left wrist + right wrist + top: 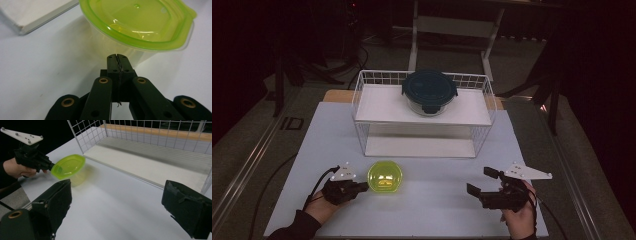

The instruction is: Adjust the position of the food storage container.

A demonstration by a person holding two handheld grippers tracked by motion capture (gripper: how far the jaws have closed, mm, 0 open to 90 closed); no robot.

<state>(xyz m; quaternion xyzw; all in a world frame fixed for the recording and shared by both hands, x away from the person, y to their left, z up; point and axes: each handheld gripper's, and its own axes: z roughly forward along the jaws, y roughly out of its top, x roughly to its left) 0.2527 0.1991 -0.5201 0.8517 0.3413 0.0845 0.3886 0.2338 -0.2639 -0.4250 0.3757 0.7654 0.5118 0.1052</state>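
High view: I am holding the left gripper (pixel 362 187) with its jaws pressed together on nothing, tips just beside the left wall of the green-lidded container (pixel 385 176). In the left gripper view that container (pixel 140 27) is lying dead ahead of the tips. Rightward, bare worktop (pixel 437 200) is offering open room; the wire rack (pixel 424 114) is standing behind. I am keeping the right gripper (pixel 479 183) well apart, jaws spread wide, empty.
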